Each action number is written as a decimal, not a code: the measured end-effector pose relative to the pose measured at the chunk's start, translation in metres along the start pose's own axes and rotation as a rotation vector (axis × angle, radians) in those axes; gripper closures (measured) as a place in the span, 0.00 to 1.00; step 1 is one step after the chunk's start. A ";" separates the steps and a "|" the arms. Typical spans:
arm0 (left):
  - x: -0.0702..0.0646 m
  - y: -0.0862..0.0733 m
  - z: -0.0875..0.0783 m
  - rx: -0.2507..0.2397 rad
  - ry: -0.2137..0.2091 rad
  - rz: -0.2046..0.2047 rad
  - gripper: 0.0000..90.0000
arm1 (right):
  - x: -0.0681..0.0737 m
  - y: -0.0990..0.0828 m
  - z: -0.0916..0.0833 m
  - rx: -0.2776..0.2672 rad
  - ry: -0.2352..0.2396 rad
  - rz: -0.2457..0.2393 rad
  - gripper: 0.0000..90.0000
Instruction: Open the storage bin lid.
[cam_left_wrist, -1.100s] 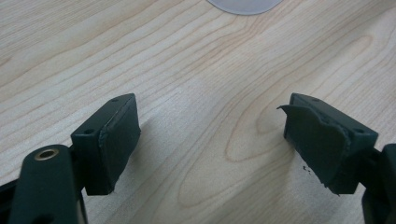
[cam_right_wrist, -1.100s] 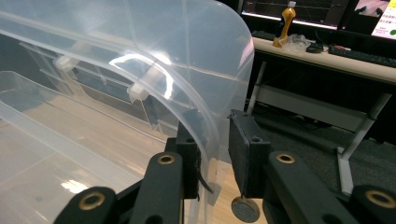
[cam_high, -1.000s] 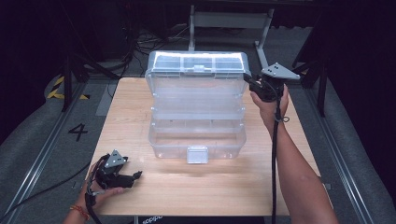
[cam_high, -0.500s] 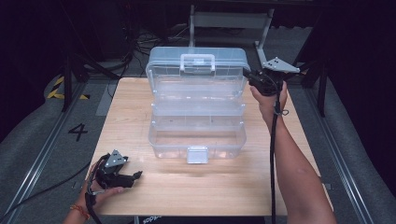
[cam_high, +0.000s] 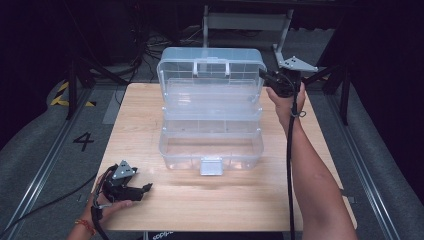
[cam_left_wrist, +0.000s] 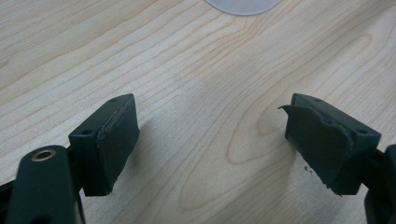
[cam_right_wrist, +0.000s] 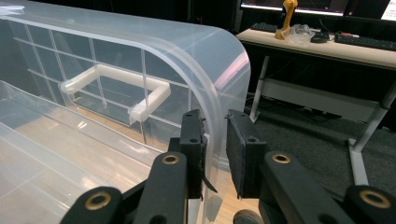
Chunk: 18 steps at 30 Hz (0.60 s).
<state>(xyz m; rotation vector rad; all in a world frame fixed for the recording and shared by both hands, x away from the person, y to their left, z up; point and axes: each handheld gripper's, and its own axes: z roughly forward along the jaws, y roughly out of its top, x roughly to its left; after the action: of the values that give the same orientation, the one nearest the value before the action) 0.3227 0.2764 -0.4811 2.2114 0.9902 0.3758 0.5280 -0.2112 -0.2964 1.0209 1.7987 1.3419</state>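
A clear plastic tiered toolbox (cam_high: 210, 150) stands in the middle of the wooden table (cam_high: 145, 115), with its trays stepped back above the base. Its lid (cam_high: 210, 67) stands upright at the far side, white handle (cam_high: 211, 65) facing me. My right gripper (cam_high: 265, 77) is shut on the lid's right edge. In the right gripper view the clear lid wall (cam_right_wrist: 140, 46) runs between the pads of my right gripper (cam_right_wrist: 215, 154), whose jaws have just closed a little further on it. My left gripper (cam_high: 145, 189) lies on the table at the front left. It is open (cam_left_wrist: 210, 140) over bare wood.
A white latch (cam_high: 210, 166) hangs on the box's front wall. A metal frame (cam_high: 245, 20) stands behind the table. Floor rails run along both sides, with a "4" marked on the floor (cam_high: 82, 141). A desk with keyboards (cam_right_wrist: 327, 46) stands beyond the lid.
The lid has swung up and back to upright, with my right gripper moving along on its edge. The trays have stepped apart. My left gripper has stayed put.
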 end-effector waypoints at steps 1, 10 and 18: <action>0.000 0.000 0.000 0.000 0.000 0.000 0.20 | 0.000 0.000 0.000 0.000 0.000 0.000 0.87; 0.000 0.000 0.001 -0.007 0.007 0.003 0.20 | -0.006 0.004 0.005 -0.009 -0.006 0.010 0.95; 0.001 0.001 0.001 -0.003 0.005 0.008 0.20 | -0.009 0.006 0.012 0.007 -0.015 0.006 0.95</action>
<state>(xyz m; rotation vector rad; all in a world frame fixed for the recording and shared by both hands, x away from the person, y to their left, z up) 0.3240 0.2763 -0.4812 2.2134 0.9832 0.3859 0.5437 -0.2126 -0.2935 1.0383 1.7921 1.3291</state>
